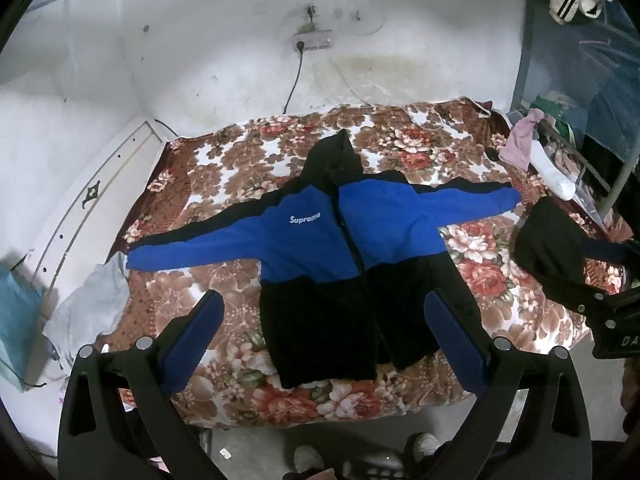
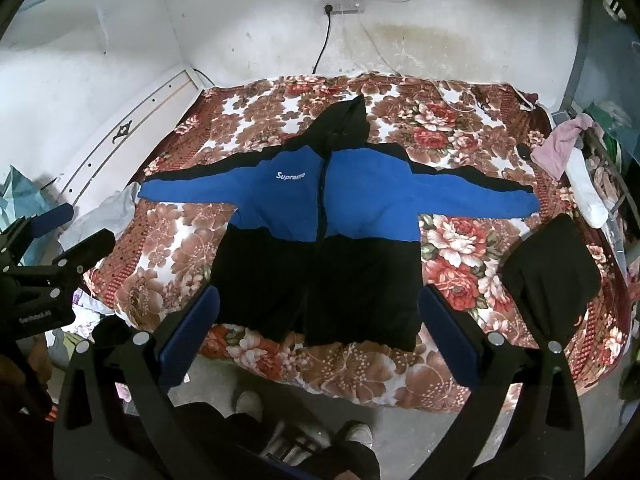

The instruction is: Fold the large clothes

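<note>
A blue and black hooded jacket (image 1: pixel 340 248) lies face up and spread flat on the floral bedspread (image 1: pixel 224 168), sleeves out to both sides, hood toward the wall. It also shows in the right wrist view (image 2: pixel 320 220). My left gripper (image 1: pixel 324 312) is open and empty, held above the jacket's black hem. My right gripper (image 2: pixel 318 304) is open and empty, also above the hem near the bed's front edge. The left gripper also shows at the left edge of the right wrist view (image 2: pixel 76 228).
A folded black garment (image 2: pixel 556 276) lies on the bed's right side. A pink cloth (image 2: pixel 560 144) and white sock (image 2: pixel 588 196) hang by a metal rack at the right. A grey cloth (image 1: pixel 96 300) hangs at the bed's left edge. A power strip (image 2: pixel 344 4) with cables is on the wall. The person's shoes (image 2: pixel 304 424) stand below.
</note>
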Tool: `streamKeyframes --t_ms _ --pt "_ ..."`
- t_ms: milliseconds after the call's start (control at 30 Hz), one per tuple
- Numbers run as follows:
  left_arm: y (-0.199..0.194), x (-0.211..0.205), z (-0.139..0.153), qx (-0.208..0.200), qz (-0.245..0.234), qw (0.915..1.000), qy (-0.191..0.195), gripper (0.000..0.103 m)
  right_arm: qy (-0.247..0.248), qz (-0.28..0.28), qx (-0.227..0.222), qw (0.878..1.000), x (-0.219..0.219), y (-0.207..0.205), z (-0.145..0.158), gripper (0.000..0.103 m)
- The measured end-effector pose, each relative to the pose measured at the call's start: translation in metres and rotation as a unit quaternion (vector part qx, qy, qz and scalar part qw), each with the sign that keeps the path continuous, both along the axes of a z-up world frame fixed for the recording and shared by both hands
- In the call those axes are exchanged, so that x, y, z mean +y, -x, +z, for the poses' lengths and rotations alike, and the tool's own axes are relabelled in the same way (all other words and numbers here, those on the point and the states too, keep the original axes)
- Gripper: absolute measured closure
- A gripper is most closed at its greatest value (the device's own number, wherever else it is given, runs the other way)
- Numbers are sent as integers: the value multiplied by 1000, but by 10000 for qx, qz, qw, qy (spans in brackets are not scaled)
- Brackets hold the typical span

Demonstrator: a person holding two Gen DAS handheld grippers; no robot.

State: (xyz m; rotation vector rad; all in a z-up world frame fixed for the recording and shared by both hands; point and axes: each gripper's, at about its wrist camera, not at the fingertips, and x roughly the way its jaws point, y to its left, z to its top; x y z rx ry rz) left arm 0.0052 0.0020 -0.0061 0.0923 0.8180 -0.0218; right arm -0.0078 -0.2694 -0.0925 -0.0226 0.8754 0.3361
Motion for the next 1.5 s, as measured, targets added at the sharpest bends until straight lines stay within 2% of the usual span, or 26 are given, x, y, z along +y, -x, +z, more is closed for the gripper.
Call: streamKeyframes --t_ms 433,667,1067,1400,1500 --pt "-1 -4 -16 160 8 9998 -98 5 -6 10 60 10000 4 -1 -3 5" --pt "-4 -4 -18 248 13 9997 -64 5 232 125 -24 9997 12 0 -4 5" --pt "-11 -9 -18 338 67 9994 -102 5 151 217 31 9996 4 -3 -2 5" --pt "-23 -34 -12 451 81 9989 -107 5 111 302 87 9994 -2 -9 -2 5" --pt "-31 -49 -9 387 225 9987 -257 5 118 311 108 9994 -13 -12 1 5"
